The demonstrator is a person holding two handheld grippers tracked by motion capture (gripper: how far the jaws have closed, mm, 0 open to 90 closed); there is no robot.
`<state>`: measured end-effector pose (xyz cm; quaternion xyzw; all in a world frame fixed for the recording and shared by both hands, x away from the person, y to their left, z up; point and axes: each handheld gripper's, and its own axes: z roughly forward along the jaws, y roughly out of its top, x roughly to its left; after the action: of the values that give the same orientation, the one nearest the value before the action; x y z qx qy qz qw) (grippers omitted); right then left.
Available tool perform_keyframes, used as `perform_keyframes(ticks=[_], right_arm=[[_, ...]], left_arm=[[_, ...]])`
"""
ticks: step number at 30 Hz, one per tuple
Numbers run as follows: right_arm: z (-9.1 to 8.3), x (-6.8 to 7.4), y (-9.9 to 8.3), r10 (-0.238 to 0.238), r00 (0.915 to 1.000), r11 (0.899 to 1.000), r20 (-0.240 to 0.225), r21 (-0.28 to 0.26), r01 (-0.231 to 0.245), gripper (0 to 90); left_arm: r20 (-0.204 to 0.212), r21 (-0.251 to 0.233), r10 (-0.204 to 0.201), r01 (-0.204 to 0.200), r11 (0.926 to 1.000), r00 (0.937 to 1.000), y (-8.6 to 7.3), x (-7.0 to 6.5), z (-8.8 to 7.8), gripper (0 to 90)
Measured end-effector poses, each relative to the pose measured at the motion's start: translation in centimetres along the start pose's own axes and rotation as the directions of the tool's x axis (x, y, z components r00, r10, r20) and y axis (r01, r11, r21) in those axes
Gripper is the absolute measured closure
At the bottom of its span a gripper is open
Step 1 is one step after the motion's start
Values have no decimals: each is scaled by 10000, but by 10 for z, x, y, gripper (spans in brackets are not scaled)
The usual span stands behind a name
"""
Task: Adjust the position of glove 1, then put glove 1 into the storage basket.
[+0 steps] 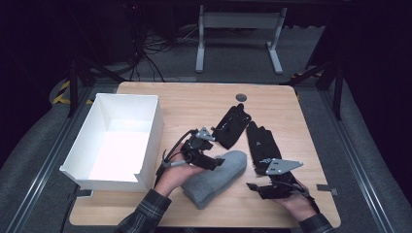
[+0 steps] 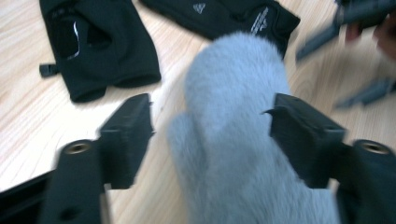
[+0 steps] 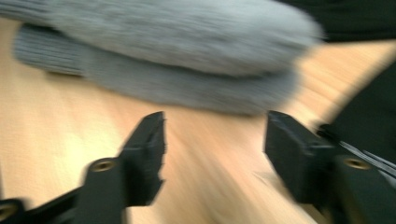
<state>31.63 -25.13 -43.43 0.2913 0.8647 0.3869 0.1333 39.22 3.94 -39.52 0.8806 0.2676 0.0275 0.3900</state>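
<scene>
1. Grey mitten (image 1: 216, 177) lies near the front edge of the tabletop (image 1: 194, 104), between both hands, with two black gloves (image 1: 232, 125) behind it.
2. Left hand-held gripper (image 1: 217, 160) hangs over the mitten, jaws wide apart either side of it, pinching nothing.
3. Right hand-held gripper (image 1: 253, 186) sits just beside the mitten, jaws spread, empty.
4. To lift it towards the white box (image 1: 121, 138), I'd bite deep into the pile, not the fluff.
5. Motion blur smears the right gripper view; whether it's one mitten or two stacked is unclear.

Two grey mittens (image 1: 217, 177), two black gloves (image 1: 232, 125), one white box (image 1: 148, 141).
</scene>
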Motion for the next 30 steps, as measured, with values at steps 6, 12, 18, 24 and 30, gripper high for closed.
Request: perform_keyframes(ticks=[6,12,18,24,30], right_arm=[[-25,-23,-24,695,9906,9976,1176,-126,-685,226],[-43,-43,-46,1371,9720,9904,1907,-78,-1381,208],[-49,-62,-63,2012,9542,9786,2215,-17,-2059,174],[-46,-68,-65,2150,9485,9749,2326,61,-2225,167],[-42,-74,-66,2279,9419,9718,2466,28,-2359,151]], left_arm=[[143,215,-166,163,9996,9998,-13,-3,6,180],[165,786,-25,12,9969,9999,-18,-10,22,172],[-112,1646,616,-590,9846,9980,-21,-18,37,153],[127,2006,496,-511,9783,9987,-25,-16,46,146],[446,2374,294,-392,9706,9986,-26,-14,52,153]])
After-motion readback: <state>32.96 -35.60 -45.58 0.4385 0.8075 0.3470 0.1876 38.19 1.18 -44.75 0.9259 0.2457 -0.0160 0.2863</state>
